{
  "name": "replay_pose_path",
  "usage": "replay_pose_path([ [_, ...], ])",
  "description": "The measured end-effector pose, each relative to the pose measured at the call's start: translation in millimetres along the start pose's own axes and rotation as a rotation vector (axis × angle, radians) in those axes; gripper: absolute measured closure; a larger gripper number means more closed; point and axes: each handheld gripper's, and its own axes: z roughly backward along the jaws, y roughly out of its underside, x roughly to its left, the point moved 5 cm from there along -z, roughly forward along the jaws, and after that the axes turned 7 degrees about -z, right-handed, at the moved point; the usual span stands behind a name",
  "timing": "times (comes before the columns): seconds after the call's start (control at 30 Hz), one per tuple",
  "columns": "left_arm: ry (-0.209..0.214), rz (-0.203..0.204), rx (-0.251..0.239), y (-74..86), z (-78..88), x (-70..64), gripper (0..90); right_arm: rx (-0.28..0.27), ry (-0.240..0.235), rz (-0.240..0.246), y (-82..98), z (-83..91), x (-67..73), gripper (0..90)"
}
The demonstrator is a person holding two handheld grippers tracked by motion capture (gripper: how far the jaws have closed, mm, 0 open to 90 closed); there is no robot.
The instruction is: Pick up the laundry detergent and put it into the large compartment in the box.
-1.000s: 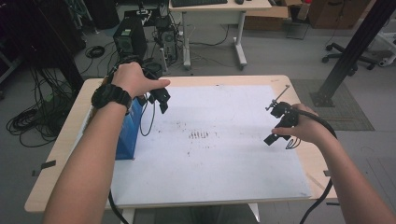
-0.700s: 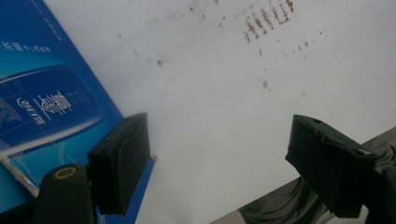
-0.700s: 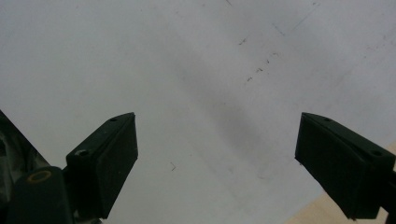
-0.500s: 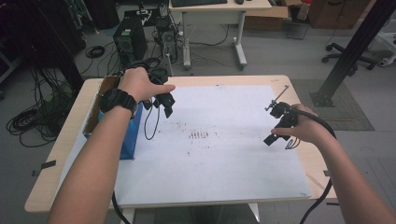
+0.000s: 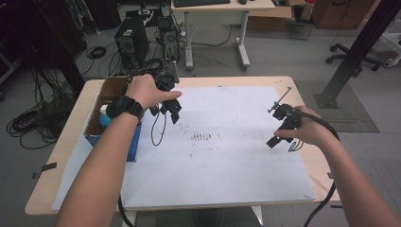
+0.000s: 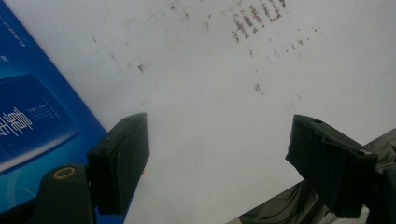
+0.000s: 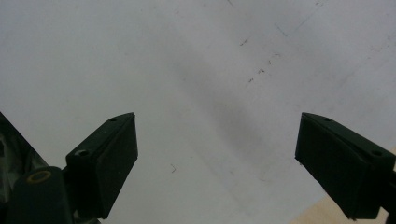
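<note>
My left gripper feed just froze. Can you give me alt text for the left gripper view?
Two open black jaws frame nothing but the white sheet, which carries brown smudges near the top. A blue box lies at the left edge, beside the left jaw.

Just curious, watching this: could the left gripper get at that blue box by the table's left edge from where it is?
Probably yes. The left gripper hangs open and empty just right of the blue box, with bare white sheet between and nothing blocking.

Wooden table (image 5: 71,142) under a stained white sheet (image 5: 227,165), open blue box (image 5: 135,146) at its left edge.
</note>
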Motion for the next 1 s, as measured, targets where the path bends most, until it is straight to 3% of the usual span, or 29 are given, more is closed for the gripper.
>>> replay_pose_path([
  [1.0, 0.013, -0.010, 0.014, -5.2, -9.6, -11.0, 20.8, -0.007, -0.007, 0.004, -0.1, -0.2, -0.2, 12.9],
])
